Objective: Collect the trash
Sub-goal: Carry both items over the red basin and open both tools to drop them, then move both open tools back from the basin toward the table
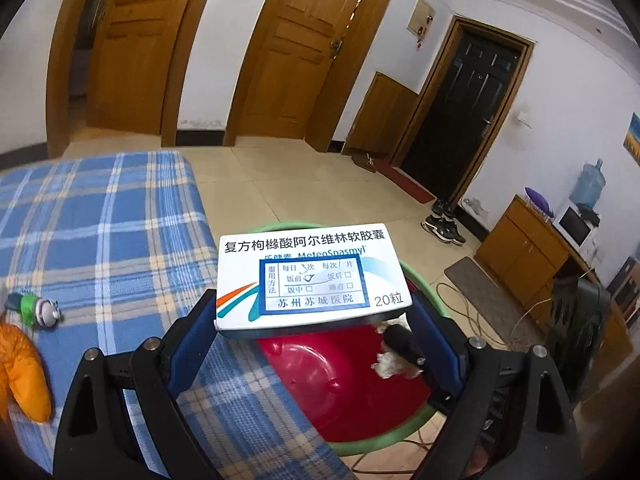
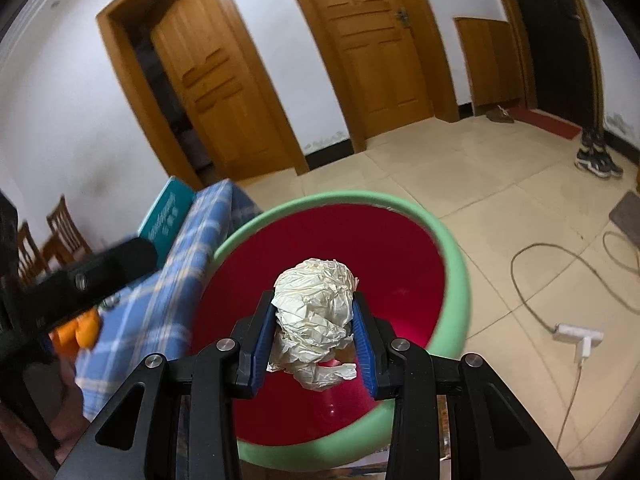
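Fingers (image 1: 192, 344) of the left gripper (image 1: 316, 344) are spread wide and pinch a white medicine box (image 1: 310, 276) by its two short ends, its printed face up, level above the near rim of the bin (image 1: 420, 280). On the right gripper (image 2: 314, 332), the blue-padded fingers (image 2: 264, 336) stand narrow and squeeze a crumpled ball of whitish paper (image 2: 316, 312) from both sides, the ball bulging above and below the pads. Both loads hang over the round bin (image 2: 452, 280), which has a pale green rim and a red inside; seen from the left wrist, the paper ball (image 1: 390, 364) and the dark tip of the right gripper (image 1: 404, 344) show below the box, inside the bin's opening. Just beside the bin to the left lies a blue plaid cloth (image 1: 104, 224) on a surface whose kind I cannot tell. On it, near the left edge of the left wrist view, sit an orange object (image 1: 20, 368) and a small green and white item (image 1: 38, 310). From the right wrist, a teal box (image 2: 168, 212) rests on the far end of the cloth (image 2: 160, 312). Beyond, beige floor tiles (image 1: 288, 176) run to white walls with wooden doors (image 1: 288, 56) and a dark door (image 1: 464, 112). Dark shoes (image 1: 442, 222) sit by the dark door, a cable (image 2: 528, 280) loops across the floor to a white power strip (image 2: 576, 338), and a wooden cabinet (image 1: 520, 244) carries a water bottle (image 1: 588, 184).
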### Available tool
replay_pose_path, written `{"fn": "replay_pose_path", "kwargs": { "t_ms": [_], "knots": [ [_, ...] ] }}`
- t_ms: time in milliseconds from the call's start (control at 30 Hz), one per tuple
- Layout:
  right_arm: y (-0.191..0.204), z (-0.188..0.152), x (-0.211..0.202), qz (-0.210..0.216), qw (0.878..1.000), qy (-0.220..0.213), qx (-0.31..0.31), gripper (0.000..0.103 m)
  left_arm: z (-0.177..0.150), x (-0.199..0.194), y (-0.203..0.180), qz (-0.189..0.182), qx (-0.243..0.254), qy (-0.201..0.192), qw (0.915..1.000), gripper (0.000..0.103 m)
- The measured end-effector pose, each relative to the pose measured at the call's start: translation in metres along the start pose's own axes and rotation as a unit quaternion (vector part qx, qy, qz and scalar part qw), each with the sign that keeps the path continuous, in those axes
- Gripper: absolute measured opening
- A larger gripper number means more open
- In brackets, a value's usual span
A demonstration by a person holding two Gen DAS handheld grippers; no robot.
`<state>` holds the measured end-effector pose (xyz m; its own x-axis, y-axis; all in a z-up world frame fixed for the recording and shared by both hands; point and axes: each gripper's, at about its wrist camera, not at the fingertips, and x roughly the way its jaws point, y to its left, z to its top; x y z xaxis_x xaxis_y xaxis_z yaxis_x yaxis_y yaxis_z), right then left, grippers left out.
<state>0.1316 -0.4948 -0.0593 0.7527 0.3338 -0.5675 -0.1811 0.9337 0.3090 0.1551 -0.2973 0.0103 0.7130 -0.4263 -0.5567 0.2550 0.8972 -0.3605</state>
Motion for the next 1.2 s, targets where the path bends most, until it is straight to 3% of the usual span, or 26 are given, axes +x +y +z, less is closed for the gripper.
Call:
{"fn": "replay_pose_path", "kwargs": {
  "t_ms": [333, 367, 400, 467, 733, 933, 1200],
  "knots": [
    [0.007, -0.002, 0.004, -0.005, 1.000, 0.000, -0.018, 0.041, 0.000, 0.002, 0.000, 0.000, -0.009, 0.003, 1.0000, 0.091],
    [0.008, -0.002, 0.004, -0.008, 1.000, 0.001, -0.022, 0.049, 0.000, 0.002, -0.001, 0.001, -0.007, 0.001, 1.0000, 0.091],
    [0.009, -0.003, 0.005, -0.012, 1.000, 0.001, -0.024, 0.064, 0.000, 0.001, -0.002, 0.001, -0.004, 0.000, 1.0000, 0.091],
    [0.010, -0.003, 0.003, -0.017, 0.999, -0.005, -0.029, 0.080, -0.001, 0.001, -0.003, 0.000, 0.000, -0.003, 1.0000, 0.091],
    [0.003, 0.001, -0.009, -0.033, 0.998, -0.034, -0.027, 0.081, -0.002, 0.006, -0.005, 0.002, 0.006, 0.001, 1.0000, 0.092],
    [-0.009, 0.004, -0.011, -0.039, 0.999, -0.031, 0.005, 0.081, -0.002, 0.009, -0.002, -0.002, 0.001, 0.008, 1.0000, 0.097],
    [-0.005, 0.005, -0.009, -0.043, 0.999, -0.024, -0.001, 0.081, -0.003, 0.010, -0.004, 0.001, 0.008, 0.014, 0.9999, 0.097]
  ]
}}
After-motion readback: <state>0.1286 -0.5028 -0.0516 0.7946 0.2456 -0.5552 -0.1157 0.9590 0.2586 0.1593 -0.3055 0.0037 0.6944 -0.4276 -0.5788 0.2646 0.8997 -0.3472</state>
